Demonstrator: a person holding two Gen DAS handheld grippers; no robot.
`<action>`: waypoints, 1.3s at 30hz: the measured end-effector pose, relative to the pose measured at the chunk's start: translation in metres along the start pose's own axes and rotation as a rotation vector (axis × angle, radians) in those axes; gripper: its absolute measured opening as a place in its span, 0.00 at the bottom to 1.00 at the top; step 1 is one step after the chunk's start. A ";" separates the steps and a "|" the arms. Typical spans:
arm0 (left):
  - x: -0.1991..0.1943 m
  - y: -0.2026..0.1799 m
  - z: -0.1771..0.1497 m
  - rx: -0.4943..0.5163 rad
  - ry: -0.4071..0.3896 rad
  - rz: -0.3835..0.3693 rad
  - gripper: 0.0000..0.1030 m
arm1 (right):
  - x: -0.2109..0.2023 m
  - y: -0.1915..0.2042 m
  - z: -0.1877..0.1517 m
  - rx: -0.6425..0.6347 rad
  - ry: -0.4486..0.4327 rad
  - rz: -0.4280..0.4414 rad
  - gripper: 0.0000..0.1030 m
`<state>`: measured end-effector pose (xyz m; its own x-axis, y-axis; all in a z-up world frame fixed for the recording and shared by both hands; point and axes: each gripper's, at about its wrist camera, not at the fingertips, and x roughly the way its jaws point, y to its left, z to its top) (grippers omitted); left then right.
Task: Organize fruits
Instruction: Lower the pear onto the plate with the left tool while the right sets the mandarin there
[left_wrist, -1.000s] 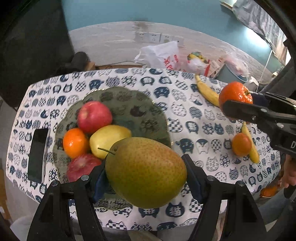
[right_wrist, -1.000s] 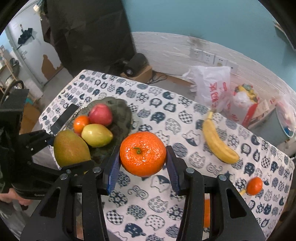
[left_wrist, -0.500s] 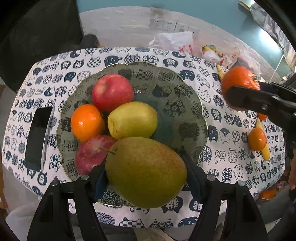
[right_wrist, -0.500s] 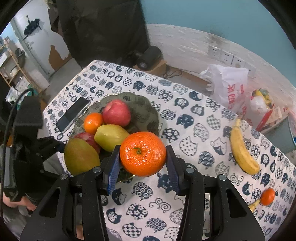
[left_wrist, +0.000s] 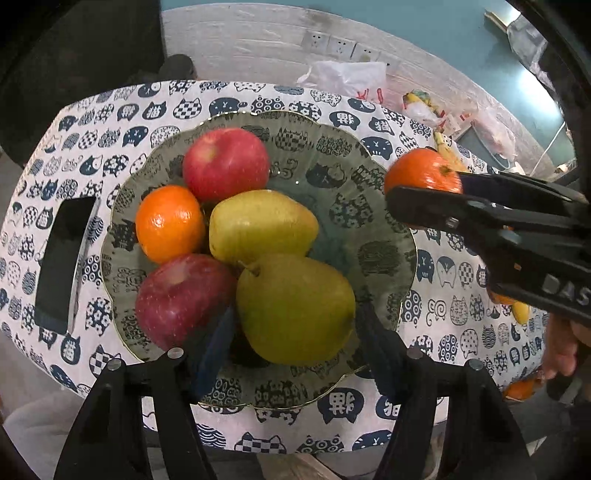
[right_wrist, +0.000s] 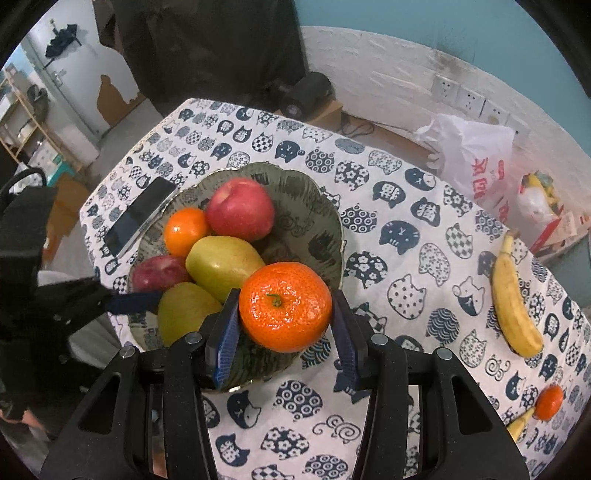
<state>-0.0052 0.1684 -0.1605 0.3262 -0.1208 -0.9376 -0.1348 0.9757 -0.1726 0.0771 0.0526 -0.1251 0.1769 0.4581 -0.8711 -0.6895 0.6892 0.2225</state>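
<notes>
Pear (left_wrist: 295, 306), stem aimed away toward the other fruit, lies in the plate (left_wrist: 369, 177) by its near rim. It sits between the fingers of the left gripper (left_wrist: 293, 321), whose jaws have just been closing a little; whether they still press it cannot be told. A second ago it hung over the table's near edge.

Orange (right_wrist: 284, 310) is clamped in the narrow right gripper (right_wrist: 285, 299) over the plate's near rim, with the free hollow beyond it. Earlier it hovered over bare cloth.
</notes>
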 end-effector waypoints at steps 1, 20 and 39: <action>0.000 0.000 -0.001 0.000 0.002 0.000 0.67 | 0.003 0.000 0.001 0.003 0.003 0.003 0.45; -0.010 0.008 -0.006 0.001 -0.019 -0.025 0.69 | 0.063 -0.004 0.023 0.035 0.063 -0.005 0.45; -0.017 -0.003 0.002 -0.015 -0.050 0.054 0.74 | 0.017 -0.011 0.018 0.068 -0.011 -0.004 0.58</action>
<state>-0.0081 0.1680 -0.1436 0.3645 -0.0580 -0.9294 -0.1679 0.9776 -0.1268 0.1002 0.0631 -0.1345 0.1876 0.4613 -0.8672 -0.6396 0.7274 0.2486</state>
